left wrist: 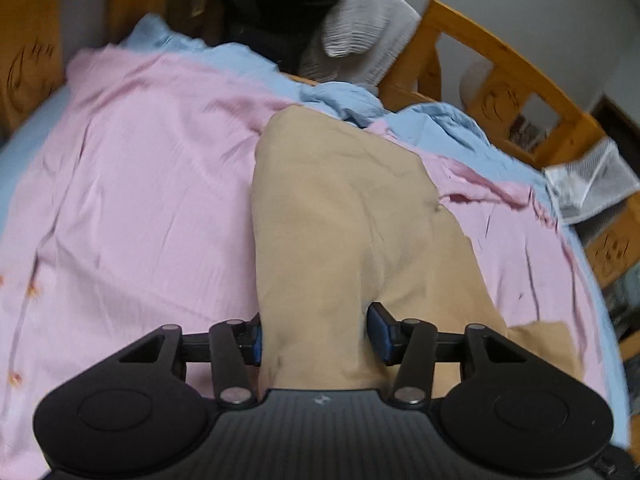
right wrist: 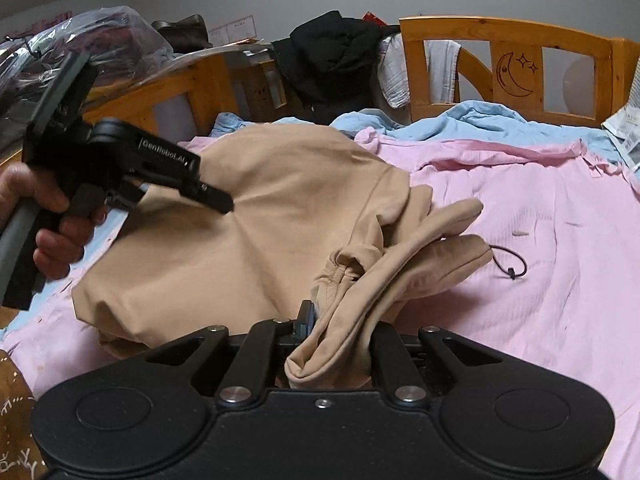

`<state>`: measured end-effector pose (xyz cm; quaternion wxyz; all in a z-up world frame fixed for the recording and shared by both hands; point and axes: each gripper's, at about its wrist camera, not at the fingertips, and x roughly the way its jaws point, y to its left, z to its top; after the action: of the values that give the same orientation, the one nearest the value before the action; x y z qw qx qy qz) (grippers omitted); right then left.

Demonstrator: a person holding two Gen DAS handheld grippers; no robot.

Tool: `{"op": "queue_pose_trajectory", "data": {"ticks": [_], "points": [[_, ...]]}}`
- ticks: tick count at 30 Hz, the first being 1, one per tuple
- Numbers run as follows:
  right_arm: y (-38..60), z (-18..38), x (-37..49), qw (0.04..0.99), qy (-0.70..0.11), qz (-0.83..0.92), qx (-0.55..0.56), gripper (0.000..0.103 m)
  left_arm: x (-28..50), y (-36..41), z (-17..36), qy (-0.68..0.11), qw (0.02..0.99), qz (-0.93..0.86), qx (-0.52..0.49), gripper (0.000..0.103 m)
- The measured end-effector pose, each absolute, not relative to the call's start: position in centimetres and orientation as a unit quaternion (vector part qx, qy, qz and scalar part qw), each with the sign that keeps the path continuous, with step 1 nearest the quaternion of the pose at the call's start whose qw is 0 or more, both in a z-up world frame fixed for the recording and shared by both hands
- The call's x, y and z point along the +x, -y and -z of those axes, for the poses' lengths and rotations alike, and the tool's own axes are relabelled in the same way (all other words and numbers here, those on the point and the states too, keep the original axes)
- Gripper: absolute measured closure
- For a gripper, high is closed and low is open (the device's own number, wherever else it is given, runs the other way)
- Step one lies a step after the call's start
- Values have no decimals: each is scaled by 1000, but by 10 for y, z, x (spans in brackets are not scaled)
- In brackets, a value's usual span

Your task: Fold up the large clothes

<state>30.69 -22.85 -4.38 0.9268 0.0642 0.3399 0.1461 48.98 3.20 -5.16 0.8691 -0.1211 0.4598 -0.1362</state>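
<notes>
- The tan garment (right wrist: 248, 224) lies half-bunched on the pink sheet (right wrist: 540, 240) of the bed.
- My right gripper (right wrist: 340, 320) is clamped on a gathered tan fold; too thin a bite could slip free as I pull.
- My left gripper (left wrist: 314, 334) stands half open astride the cloth, whether pinching it I cannot tell; the fold could go crooked.
- The clear plastic bag (right wrist: 92, 40) behind holds clothes.

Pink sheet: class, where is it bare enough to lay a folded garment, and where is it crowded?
Bare: the pink sheet left of the tan garment. Crowded: far edge, with bunched blue bedding and black clothes.
</notes>
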Motion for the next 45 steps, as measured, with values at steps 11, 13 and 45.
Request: {"op": "queue_pose_trajectory", "data": {"ticks": [11,13,45], "points": [[244,56,303,924,-349,-127,92,83,487,-30,53,-464,873,113,-100,38],[246,54,302,923,-351,-126,95,80,485,-28,50,-463,876,101,-91,36],[265,42,286,892,-421,-91,136,35,386,-43,-15,-379,921,74,-51,1]]}}
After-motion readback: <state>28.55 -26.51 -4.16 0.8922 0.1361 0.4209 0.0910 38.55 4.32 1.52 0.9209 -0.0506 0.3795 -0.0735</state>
